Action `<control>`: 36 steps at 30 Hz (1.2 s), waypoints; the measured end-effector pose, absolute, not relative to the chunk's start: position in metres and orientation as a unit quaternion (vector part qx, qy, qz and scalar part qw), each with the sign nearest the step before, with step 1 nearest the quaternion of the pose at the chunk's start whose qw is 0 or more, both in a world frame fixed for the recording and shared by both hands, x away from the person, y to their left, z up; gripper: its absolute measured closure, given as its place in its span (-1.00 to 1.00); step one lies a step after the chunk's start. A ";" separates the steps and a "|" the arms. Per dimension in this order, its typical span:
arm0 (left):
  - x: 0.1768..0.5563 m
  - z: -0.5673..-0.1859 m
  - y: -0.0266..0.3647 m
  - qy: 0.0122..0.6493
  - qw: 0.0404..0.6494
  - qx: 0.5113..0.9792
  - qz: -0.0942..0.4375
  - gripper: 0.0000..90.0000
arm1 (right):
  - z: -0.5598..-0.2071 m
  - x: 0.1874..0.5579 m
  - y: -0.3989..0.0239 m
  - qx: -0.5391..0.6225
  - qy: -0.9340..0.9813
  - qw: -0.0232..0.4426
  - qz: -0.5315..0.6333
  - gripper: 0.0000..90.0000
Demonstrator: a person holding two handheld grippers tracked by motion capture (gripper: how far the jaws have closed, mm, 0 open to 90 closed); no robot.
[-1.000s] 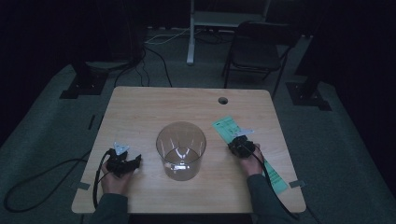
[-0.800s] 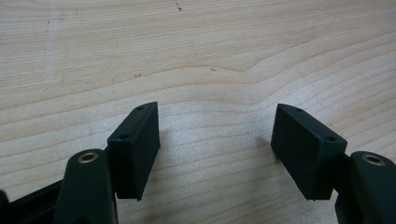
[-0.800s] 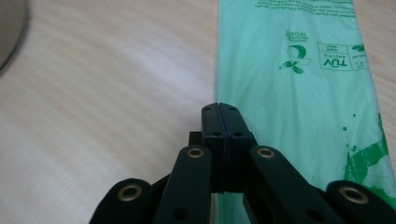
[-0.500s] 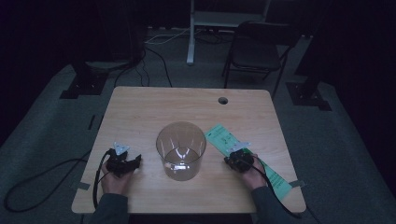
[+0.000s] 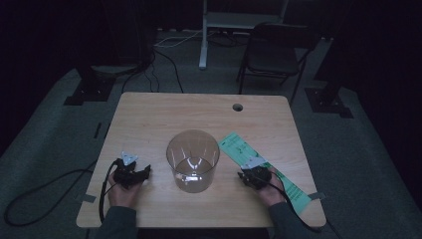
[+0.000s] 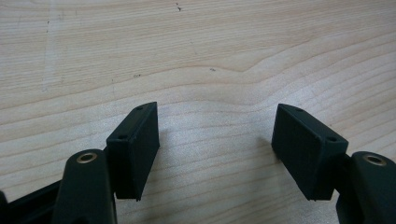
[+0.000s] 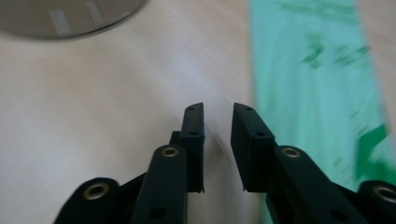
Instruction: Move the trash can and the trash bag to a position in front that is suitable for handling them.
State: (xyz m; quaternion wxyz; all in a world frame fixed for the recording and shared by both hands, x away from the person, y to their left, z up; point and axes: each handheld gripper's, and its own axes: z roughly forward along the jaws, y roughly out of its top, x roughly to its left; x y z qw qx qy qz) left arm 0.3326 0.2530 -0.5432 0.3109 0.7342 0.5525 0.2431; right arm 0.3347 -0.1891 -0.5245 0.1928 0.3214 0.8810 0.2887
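Right gripper view: your right tongs [image 7: 217, 109] have just been opening, nothing between them, green packet [image 7: 317, 88] just beside, clear cup [image 5: 192, 160] between both tongs, left tongs [image 6: 215, 122] wide apart over bare bench [image 6: 196, 51].

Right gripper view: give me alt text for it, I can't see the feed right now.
The right gripper has its two black jaws a small way apart over bare wooden table, with nothing between them. A green printed bag lies flat just beside them, and the base of a clear plastic container shows at the top corner.
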 end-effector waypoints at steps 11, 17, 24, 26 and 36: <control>0.332 -0.543 0.253 0.551 0.310 0.736 0.242 -0.31 | -0.533 0.373 -0.180 0.354 0.863 0.216 0.290 0.63; 0.332 -0.543 0.253 0.551 0.311 0.735 0.242 -0.31 | -0.534 0.382 -0.188 0.364 0.861 0.181 0.306 0.98; 0.331 -0.543 0.252 0.551 0.311 0.735 0.242 -0.32 | -0.527 0.361 -0.186 0.339 0.877 0.168 0.295 1.00; 0.331 -0.543 0.252 0.552 0.312 0.735 0.242 -0.32 | -0.527 0.357 -0.186 0.333 0.881 0.166 0.293 1.00; 0.331 -0.543 0.252 0.551 0.312 0.735 0.242 -0.32 | -0.529 0.312 -0.190 0.294 0.899 0.138 0.293 0.99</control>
